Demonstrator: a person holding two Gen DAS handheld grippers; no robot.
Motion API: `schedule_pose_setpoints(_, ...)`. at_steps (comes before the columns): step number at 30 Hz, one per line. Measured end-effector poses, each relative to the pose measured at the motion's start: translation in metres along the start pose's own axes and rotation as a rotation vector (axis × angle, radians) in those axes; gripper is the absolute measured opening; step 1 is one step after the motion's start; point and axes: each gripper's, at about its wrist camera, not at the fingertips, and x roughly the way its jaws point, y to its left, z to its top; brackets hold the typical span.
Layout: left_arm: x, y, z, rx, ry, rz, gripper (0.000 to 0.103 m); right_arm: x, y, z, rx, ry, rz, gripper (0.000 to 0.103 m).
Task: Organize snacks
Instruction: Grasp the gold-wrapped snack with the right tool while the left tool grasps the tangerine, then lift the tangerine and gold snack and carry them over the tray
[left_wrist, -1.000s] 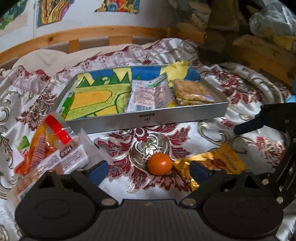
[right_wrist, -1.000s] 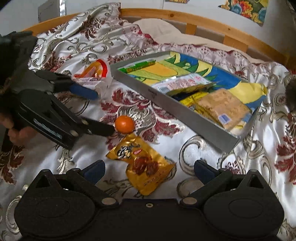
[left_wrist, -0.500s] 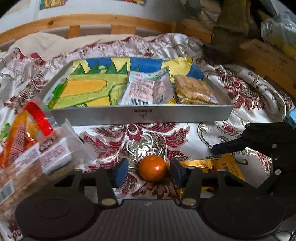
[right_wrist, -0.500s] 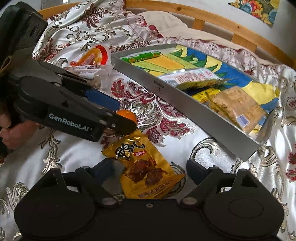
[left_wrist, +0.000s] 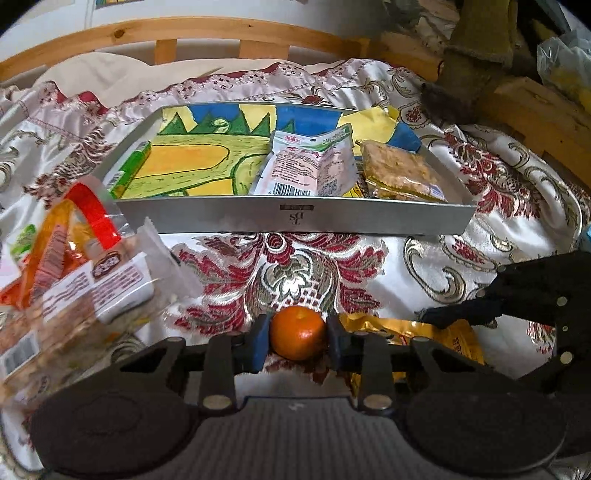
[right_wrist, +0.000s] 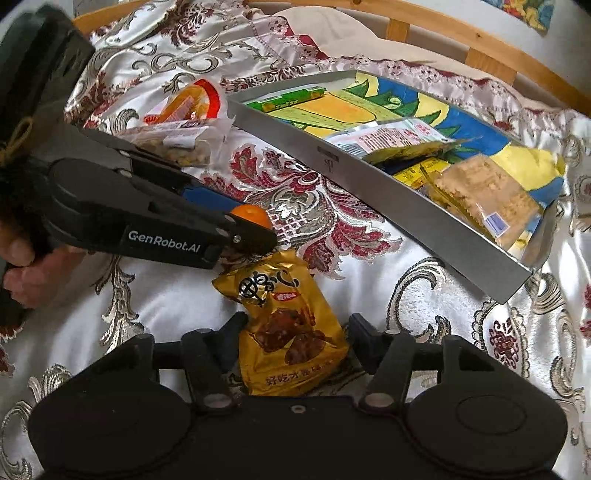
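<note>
Bedspread (left_wrist: 424, 258), orange (left_wrist: 298, 332) btwn left fingers (left_wrist: 258, 341)

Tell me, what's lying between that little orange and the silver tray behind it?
Only patterned bedspread: no snack lies between the orange and the tray, as the left wrist view shows. The right wrist view agrees.

A floral satin bedspread (left_wrist: 424, 258) covers the bed, with a wooden headboard rail (left_wrist: 207, 31) behind it.
</note>
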Motion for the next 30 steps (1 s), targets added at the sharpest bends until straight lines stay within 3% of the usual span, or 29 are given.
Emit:
schedule_pose_setpoints(6, -0.018, -0.005, 0.000, -0.026, -0.009, 0.070, 0.034, -0.001, 0.029, 0.002, -0.074, 0.004, -0.135, 0.054)
schedule_pose_setpoints(9, -0.030, -0.004, 0.000, -0.049, -0.025, 0.084, 0.034, -0.006, 0.044, -0.001, -0.140, -0.013, -0.203, 0.035)
schedule_pose_setpoints(14, -0.053, -0.007, -0.001, -0.065, -0.052, 0.115, 0.034, -0.011, 0.051, -0.009, -0.193, -0.015, -0.238, 0.031)
schedule_pose_setpoints(17, -0.070, -0.008, -0.005, -0.077, -0.079, 0.125, 0.034, -0.013, 0.053, -0.009, -0.213, -0.036, -0.268, 0.013)
schedule_pose_setpoints(23, -0.091, -0.005, -0.005, -0.105, -0.139, 0.145, 0.034, -0.014, 0.062, -0.014, -0.328, -0.076, -0.368, 0.013)
schedule_pose_setpoints(30, -0.107, -0.001, 0.006, -0.120, -0.226, 0.166, 0.034, -0.041, 0.065, -0.009, -0.363, -0.237, -0.505, 0.013)
